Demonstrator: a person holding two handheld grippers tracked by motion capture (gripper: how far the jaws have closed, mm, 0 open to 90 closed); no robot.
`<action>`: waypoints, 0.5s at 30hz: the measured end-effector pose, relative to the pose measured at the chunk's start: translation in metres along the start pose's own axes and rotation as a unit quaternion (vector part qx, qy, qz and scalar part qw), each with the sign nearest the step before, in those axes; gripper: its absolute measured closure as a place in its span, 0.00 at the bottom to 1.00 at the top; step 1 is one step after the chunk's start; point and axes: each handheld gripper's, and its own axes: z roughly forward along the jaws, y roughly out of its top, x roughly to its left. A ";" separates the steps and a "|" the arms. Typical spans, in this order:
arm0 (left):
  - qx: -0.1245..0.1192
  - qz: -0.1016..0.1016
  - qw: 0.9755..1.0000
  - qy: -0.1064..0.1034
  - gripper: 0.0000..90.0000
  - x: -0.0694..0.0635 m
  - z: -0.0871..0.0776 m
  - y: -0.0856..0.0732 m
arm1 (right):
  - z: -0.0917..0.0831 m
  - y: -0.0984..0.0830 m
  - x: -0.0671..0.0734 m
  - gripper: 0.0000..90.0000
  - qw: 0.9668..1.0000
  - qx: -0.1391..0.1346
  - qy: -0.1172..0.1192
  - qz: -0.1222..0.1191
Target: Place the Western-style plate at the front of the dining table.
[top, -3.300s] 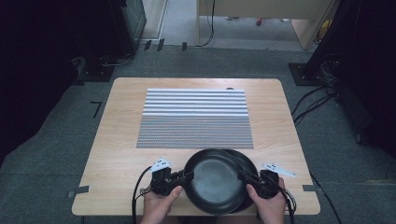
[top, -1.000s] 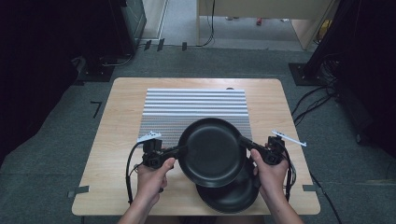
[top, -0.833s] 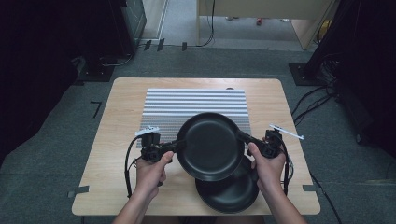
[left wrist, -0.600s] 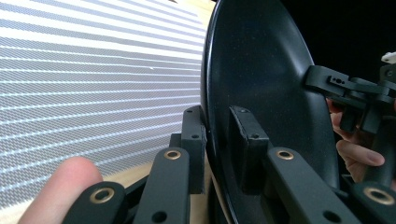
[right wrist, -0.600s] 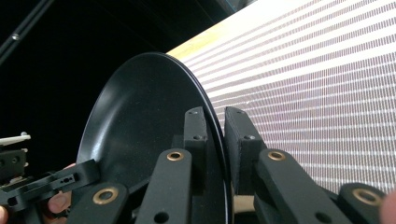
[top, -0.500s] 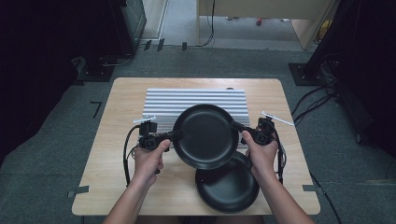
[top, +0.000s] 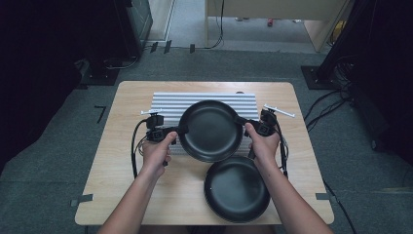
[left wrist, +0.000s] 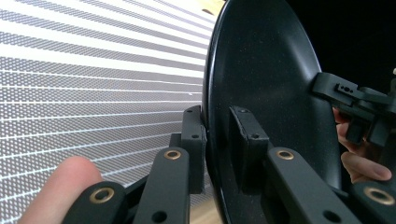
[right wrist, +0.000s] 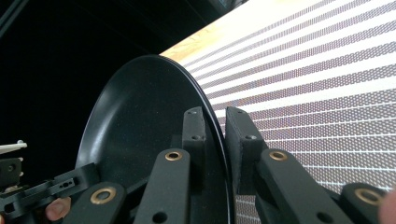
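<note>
A black plate (top: 210,130) hangs above the striped mat (top: 168,103), held by its rim from both sides. My left gripper (top: 181,130) is shut on its left rim and my right gripper (top: 242,122) is shut on its right rim. In the left gripper view the jaws (left wrist: 215,121) pinch the plate's (left wrist: 266,79) edge, with the other gripper (left wrist: 355,100) at the far rim. The right gripper view shows its jaws (right wrist: 218,116) clamped on the plate's (right wrist: 140,116) rim over the mat (right wrist: 317,79). A second black plate (top: 237,188) lies flat on the table near the front.
The wooden table (top: 122,161) stands on grey carpet, with dark equipment to the left and right. Cables trail from both grippers, and more cables lie on the floor at the right (top: 331,102). The person's forearms come in from the bottom edge.
Both hands have carried the upper plate away from the person, from above the second plate to over the striped mat. The second plate stays on the table and is more uncovered.
</note>
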 end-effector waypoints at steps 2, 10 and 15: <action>0.002 -0.007 1.000 0.005 0.86 0.005 0.004 0.002 | 0.007 0.000 -0.003 0.88 1.000 0.004 -0.005 0.005; 0.013 -0.034 0.999 0.019 0.85 0.026 0.024 0.011 | 0.034 0.002 -0.012 0.88 0.999 0.014 -0.027 0.017; 0.014 -0.045 0.998 0.027 0.85 0.036 0.033 0.017 | 0.049 0.003 -0.019 0.88 0.999 0.019 -0.039 0.029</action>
